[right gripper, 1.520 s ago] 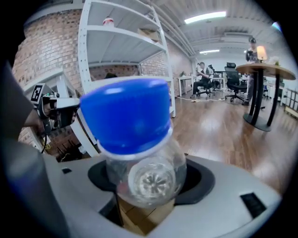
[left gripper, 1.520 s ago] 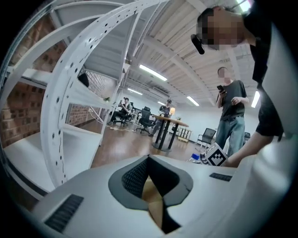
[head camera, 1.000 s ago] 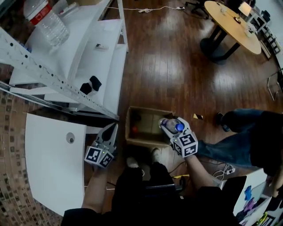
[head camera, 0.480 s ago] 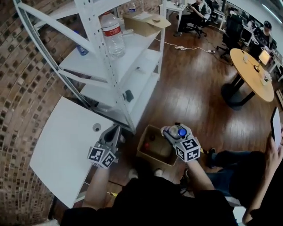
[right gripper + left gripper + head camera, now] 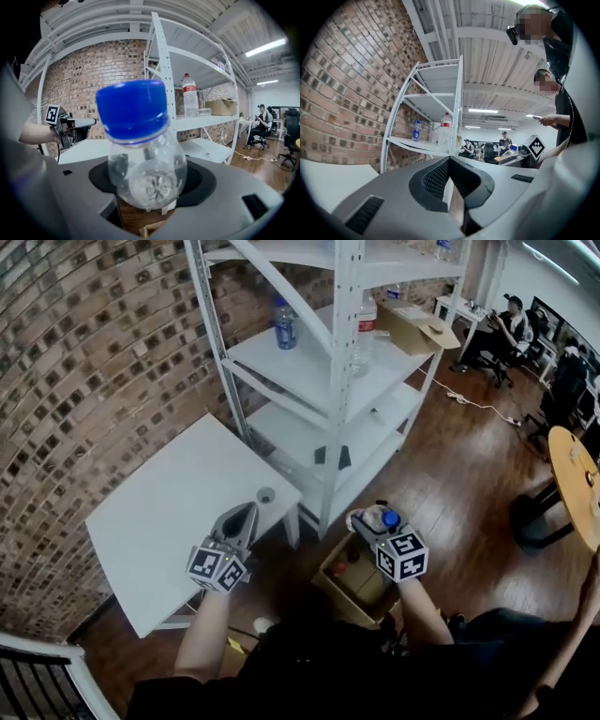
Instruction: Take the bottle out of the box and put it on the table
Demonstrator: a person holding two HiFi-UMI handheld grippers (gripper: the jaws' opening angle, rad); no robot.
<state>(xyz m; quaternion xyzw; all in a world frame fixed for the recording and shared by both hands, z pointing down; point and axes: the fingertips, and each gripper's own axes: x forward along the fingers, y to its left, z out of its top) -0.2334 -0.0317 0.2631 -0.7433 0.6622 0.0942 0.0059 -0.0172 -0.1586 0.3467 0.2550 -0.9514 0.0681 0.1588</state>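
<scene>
A clear plastic bottle (image 5: 143, 164) with a blue cap (image 5: 391, 517) lies between the jaws of my right gripper (image 5: 370, 524), which is shut on its body, cap pointing away from me. It hangs above the open cardboard box (image 5: 349, 592) on the floor. The white table (image 5: 169, 521) stands to the left of the box. My left gripper (image 5: 244, 514) hovers over the table's near right edge, its jaws closed with nothing between them. In the left gripper view the left gripper's (image 5: 450, 161) tips meet.
A white metal shelf rack (image 5: 342, 381) stands behind the table and box, carrying a blue-labelled bottle (image 5: 285, 322), a large water bottle (image 5: 364, 334) and a cardboard carton (image 5: 419, 329). A small round fitting (image 5: 265, 495) sits on the table. A round wooden table (image 5: 577, 470) is at right.
Both grippers have risen, and the bottle has come up from the box's mouth. The head view has tilted up, so the shelf, brick wall and whole table now show.
</scene>
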